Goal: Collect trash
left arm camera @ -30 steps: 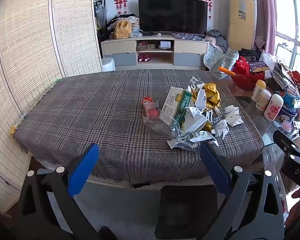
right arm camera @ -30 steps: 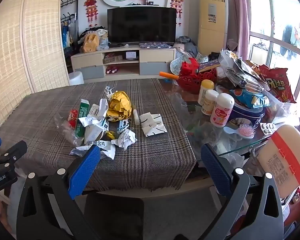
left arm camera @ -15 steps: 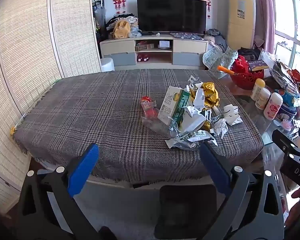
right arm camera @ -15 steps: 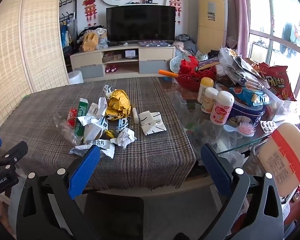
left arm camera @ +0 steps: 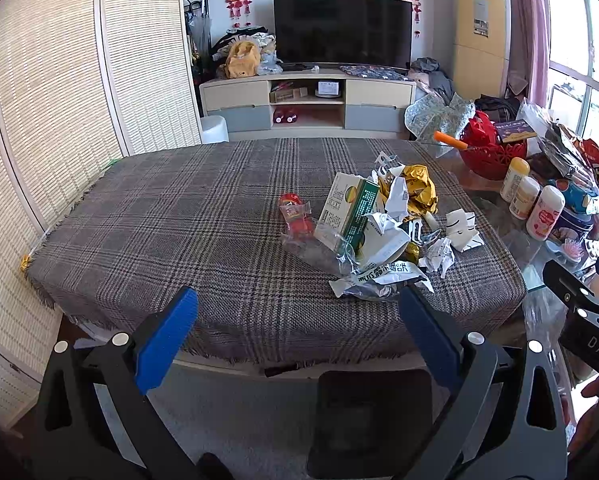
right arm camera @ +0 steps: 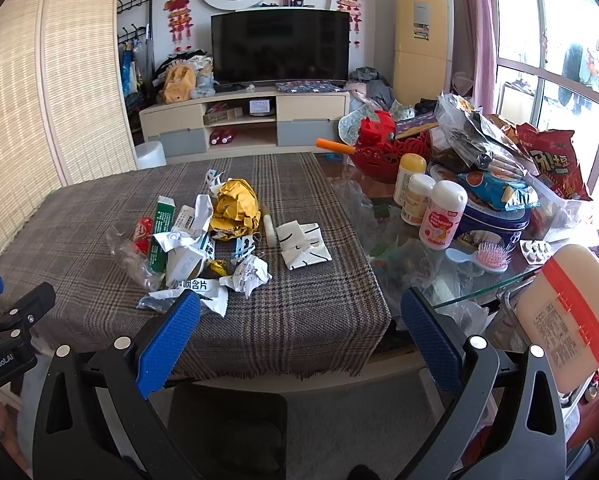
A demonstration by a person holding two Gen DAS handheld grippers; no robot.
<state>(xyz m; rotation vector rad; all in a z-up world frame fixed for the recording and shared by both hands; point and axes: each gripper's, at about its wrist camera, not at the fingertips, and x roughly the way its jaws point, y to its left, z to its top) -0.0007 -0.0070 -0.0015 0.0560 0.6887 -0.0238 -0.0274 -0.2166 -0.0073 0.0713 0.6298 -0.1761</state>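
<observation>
Both my left gripper (left arm camera: 299,320) and right gripper (right arm camera: 299,320) jaws gape wide, empty; the trash pile (left arm camera: 375,220) lies ahead on the tabletop (left arm camera: 179,220)

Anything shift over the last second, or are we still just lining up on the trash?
Barely anything. Both views creep slightly, so the grippers drifted a touch; no clear direction. The left gripper and right gripper stay open and empty. The trash pile on the plaid cloth lies untouched, as before.
</observation>
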